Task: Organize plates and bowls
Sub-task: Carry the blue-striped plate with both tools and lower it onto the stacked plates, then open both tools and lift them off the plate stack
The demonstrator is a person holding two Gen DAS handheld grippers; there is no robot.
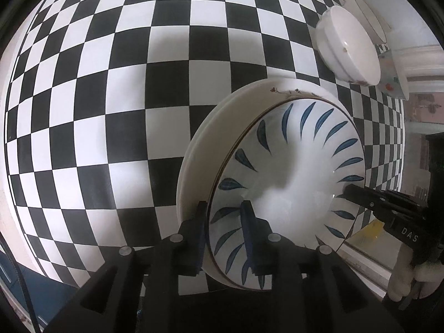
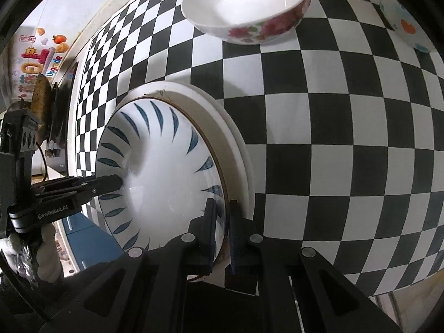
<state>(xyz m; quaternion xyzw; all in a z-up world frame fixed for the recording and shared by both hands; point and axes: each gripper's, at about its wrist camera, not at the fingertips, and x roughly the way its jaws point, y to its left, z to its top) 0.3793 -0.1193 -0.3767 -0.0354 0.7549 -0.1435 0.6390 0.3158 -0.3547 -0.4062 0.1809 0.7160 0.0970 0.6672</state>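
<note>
A blue-leaf bowl sits on a stack of white plates on the checkered table. My left gripper is shut on the bowl's near rim, one finger inside and one outside. My right gripper is shut on the opposite rim of the same bowl, above the white plates. Each gripper shows in the other's view: the right gripper at the bowl's right edge, the left gripper at its left edge.
A floral white bowl stands farther back; in the left wrist view it is at the upper right with a white plate behind it. A dotted bowl sits at the far right. The table edge runs by the bowl.
</note>
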